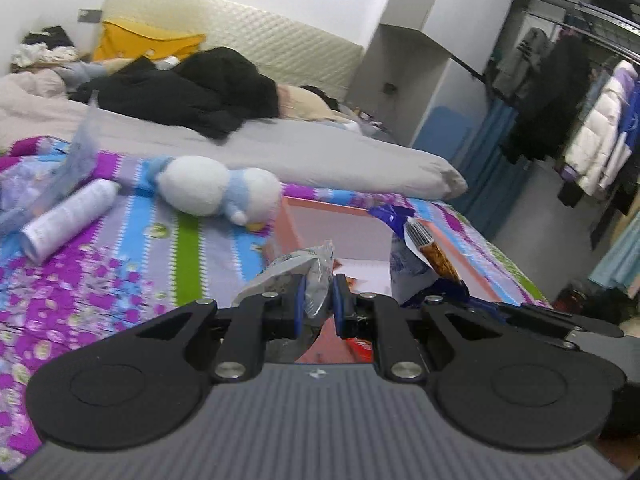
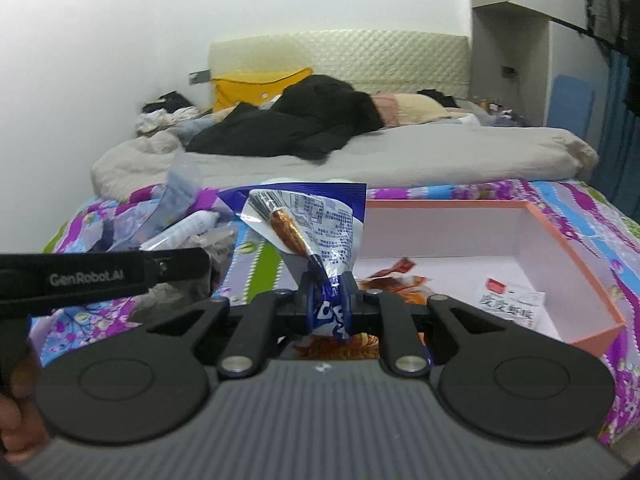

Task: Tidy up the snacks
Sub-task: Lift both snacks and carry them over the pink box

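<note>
Behind everything stands a cream padded headboard point(image 2: 340, 56), and the bed point(image 1: 132, 264) with its striped purple flower sheet carries all the things. I take the pink box point(image 2: 576, 256) on this sheet as the landmark.

Just in front of the pink box, the left gripper point(image 1: 318, 300) is closed on a clear crumpled snack wrapper point(image 1: 316, 276); the blue pads press it from both sides, and the wrapper stands up above the fingers. Right of this gripper, near the front edge of the box, a blue and white snack bag point(image 1: 404, 256) rises with a brown picture on it.

In the right wrist view the right gripper point(image 2: 330, 298) is clamped on this same blue and white snack bag point(image 2: 320, 224). The bag sticks up between the pads, at the left front corner of the pink box, and it is lifted above the sheet.

The pink box is open and has a white inside. On its floor lie a white packet with a red mark point(image 2: 510, 300) toward the right wall and some orange-red packets point(image 2: 400, 280) toward the left front; how many of them I cannot tell.

Left of the box, on the sheet, lie a white and blue plush toy point(image 1: 216, 188) and a white tube point(image 1: 68, 216), well apart from the box. Behind the box lie a grey quilt point(image 2: 400, 156) and black clothes point(image 2: 296, 124).
</note>
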`<state>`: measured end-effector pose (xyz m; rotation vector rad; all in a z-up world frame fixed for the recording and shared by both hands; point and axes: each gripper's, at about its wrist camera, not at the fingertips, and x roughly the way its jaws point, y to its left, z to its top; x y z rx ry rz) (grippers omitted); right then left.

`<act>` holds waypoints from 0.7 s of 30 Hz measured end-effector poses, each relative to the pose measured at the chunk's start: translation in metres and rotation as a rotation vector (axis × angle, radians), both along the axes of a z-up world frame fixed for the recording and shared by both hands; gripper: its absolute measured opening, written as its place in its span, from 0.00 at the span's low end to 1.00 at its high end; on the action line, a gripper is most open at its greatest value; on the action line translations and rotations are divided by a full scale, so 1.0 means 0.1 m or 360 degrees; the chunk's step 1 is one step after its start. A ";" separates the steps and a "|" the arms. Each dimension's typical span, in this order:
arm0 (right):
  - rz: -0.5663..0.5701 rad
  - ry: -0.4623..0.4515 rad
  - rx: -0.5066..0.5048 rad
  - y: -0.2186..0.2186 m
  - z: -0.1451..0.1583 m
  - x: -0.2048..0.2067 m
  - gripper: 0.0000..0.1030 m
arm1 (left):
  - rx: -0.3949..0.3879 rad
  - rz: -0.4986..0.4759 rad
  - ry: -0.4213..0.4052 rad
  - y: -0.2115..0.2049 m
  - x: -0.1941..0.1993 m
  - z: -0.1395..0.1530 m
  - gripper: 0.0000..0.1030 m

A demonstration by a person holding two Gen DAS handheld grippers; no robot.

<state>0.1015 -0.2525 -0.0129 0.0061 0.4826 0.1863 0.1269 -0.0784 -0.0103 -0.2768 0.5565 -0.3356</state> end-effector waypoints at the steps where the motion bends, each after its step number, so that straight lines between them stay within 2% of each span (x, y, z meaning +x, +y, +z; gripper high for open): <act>1: -0.0012 -0.0003 0.0003 -0.04 0.01 -0.01 0.16 | -0.0010 -0.0030 0.0002 -0.07 0.00 0.00 0.16; 10: -0.0149 -0.0039 0.0013 -0.49 0.03 -0.01 0.16 | 0.0023 -0.0162 0.0015 -0.60 0.19 -0.04 0.16; 21: -0.0222 -0.0033 0.0015 -0.86 0.01 0.49 0.17 | 0.0084 -0.0281 0.0011 -1.10 0.85 -0.01 0.16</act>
